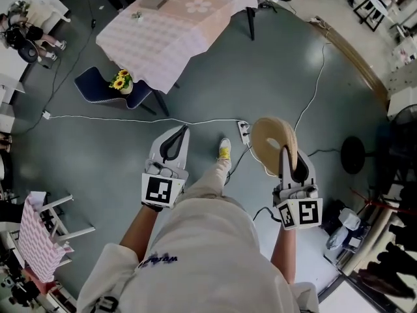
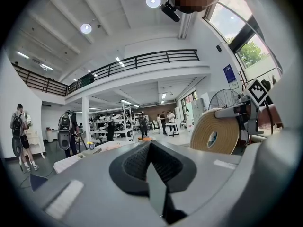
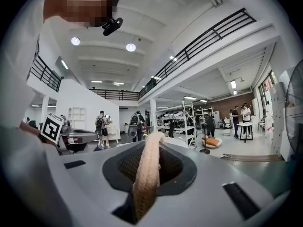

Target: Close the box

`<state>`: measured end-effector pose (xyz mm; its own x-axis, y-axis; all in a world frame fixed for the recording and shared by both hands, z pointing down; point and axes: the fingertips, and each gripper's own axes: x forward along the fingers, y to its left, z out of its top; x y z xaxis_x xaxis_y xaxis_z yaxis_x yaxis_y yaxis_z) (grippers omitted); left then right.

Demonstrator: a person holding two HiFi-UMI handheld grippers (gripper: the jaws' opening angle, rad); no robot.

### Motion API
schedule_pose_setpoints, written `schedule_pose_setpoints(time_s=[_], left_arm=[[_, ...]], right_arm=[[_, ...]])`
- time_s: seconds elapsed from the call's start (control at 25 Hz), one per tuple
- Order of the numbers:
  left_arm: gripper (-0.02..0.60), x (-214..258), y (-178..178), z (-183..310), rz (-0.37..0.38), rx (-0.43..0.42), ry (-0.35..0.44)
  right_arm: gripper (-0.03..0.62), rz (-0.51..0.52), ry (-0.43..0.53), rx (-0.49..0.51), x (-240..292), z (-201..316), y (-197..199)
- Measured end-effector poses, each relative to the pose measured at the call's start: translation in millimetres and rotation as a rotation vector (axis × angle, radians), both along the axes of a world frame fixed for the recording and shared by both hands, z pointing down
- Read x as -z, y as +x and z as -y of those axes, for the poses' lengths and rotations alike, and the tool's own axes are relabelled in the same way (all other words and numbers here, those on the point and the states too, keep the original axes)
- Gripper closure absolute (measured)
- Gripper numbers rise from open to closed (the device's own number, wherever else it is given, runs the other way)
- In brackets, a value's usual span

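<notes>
My right gripper (image 1: 287, 154) is held at waist height and is shut on a tan roll of tape (image 1: 272, 145), which stands on edge between the jaws. In the right gripper view the roll's rim (image 3: 146, 174) fills the gap between the pads. My left gripper (image 1: 177, 134) hangs beside it, shut with nothing in it; its dark pads (image 2: 137, 162) meet. The left gripper view also shows the tape roll (image 2: 215, 135) at the right. I cannot pick out a box in any view.
I stand on a grey floor. A table with a pink checked cloth (image 1: 163, 41) is ahead, with a dark chair bearing sunflowers (image 1: 121, 81) beside it. A white cable (image 1: 130, 119) and a power strip (image 1: 245, 132) lie on the floor. People stand far off (image 3: 102, 126).
</notes>
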<state>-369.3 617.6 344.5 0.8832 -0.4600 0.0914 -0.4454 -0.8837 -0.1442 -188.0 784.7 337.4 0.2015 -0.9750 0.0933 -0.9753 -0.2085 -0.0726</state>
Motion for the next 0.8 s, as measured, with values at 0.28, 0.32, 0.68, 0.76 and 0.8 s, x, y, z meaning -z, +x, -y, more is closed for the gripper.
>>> schedule_pose_setpoints(time_s=[0.28, 0.32, 0.68, 0.76, 0.8], left_arm=[[0.581, -28, 40, 76, 0.042, 0.032, -0.058], [0.581, -30, 51, 87, 0.038, 0.036, -0.071], [0.581, -15, 149, 148, -0.054, 0.039, -0.079], [0.581, -16, 160, 160, -0.058, 0.048, -0.08], [0.581, -19, 163, 167, -0.055, 0.058, -0.086]], right_arm=[[0.536, -0.024, -0.02, 0.068, 8, 81, 39], [0.536, -0.024, -0.026, 0.071, 9, 91, 46], [0.536, -0.032, -0.091, 0.142, 14, 151, 106], [0.536, -0.031, -0.104, 0.16, 11, 167, 117], [0.536, -0.033, -0.108, 0.17, 11, 177, 122]])
